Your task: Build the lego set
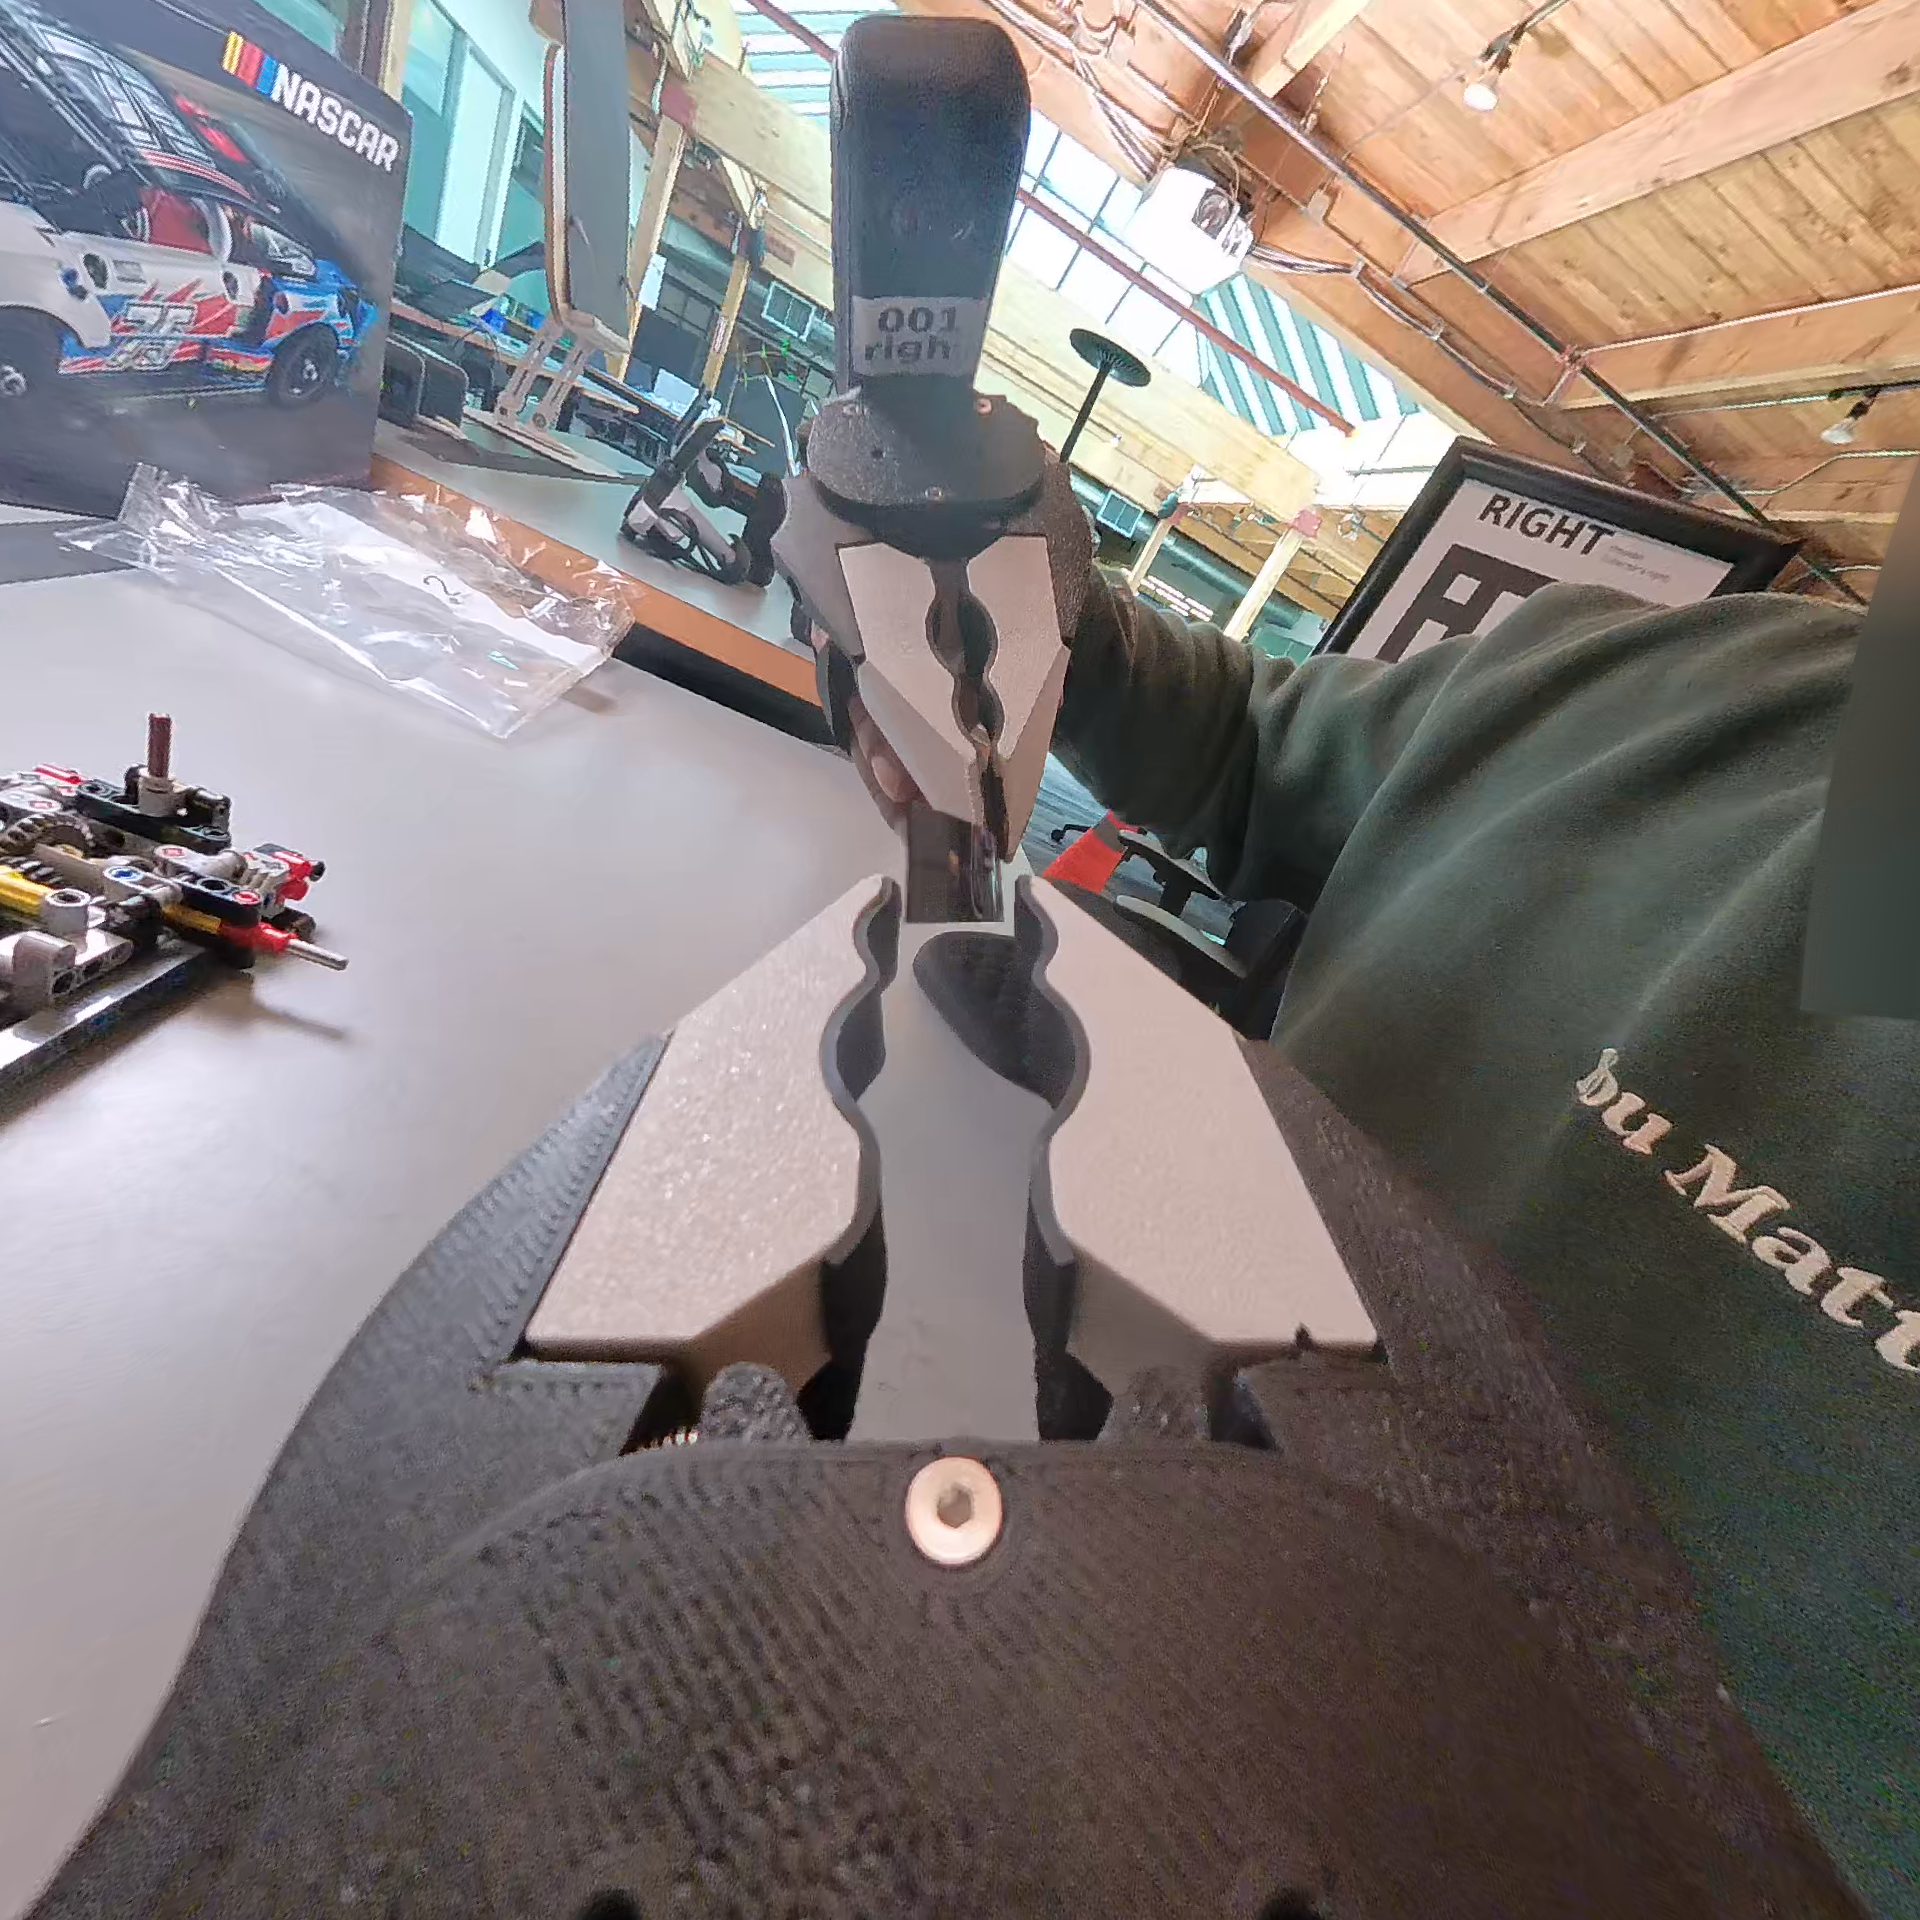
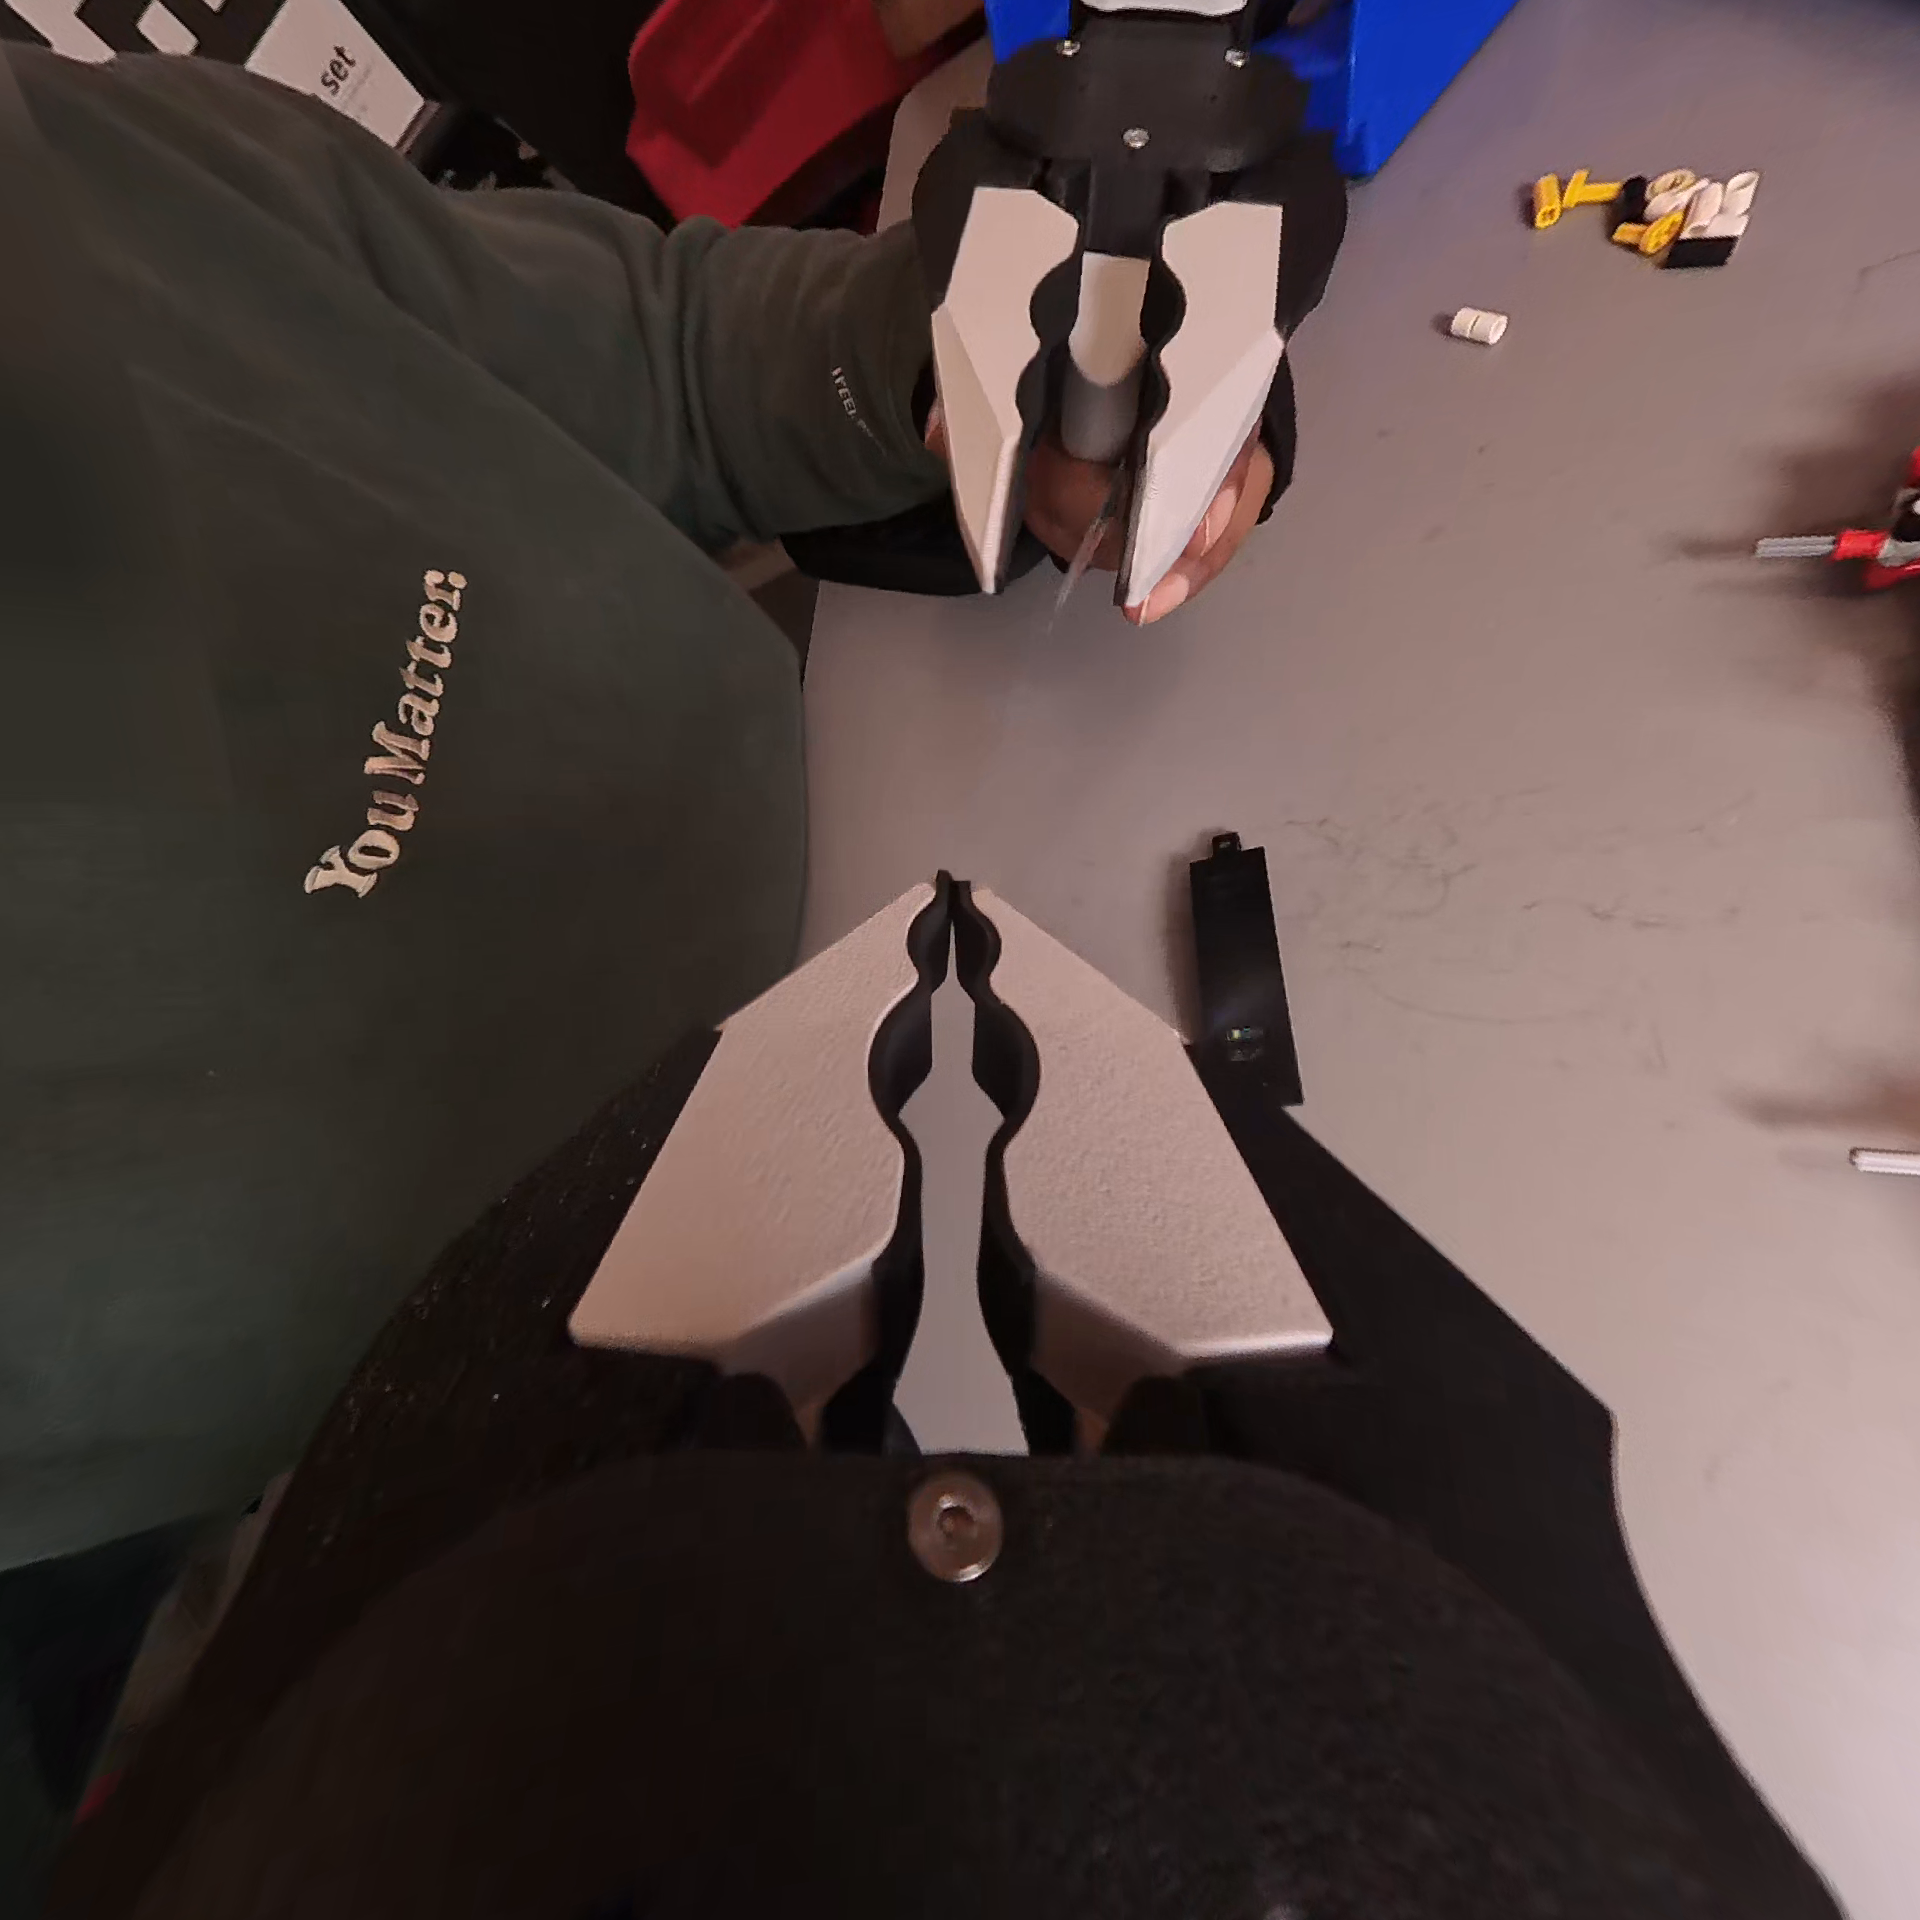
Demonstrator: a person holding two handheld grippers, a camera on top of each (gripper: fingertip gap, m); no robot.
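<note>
Here a small dark flat lego piece [image 1: 945, 883] sits mid-air over the grey table [image 1: 520, 935] edge, clamped between the tips of the left gripper [image 1: 954, 896]. The right gripper [image 1: 987, 821] meets its top with jaws pressed together; cannot tell if it pinches the piece. On the table, well apart: a partly built multicolour lego assembly [image 1: 156, 883], a clear plastic bag [image 1: 343, 603], a black flat strip [image 2: 1242, 977], and loose yellow and white bricks [image 2: 1652, 213].
</note>
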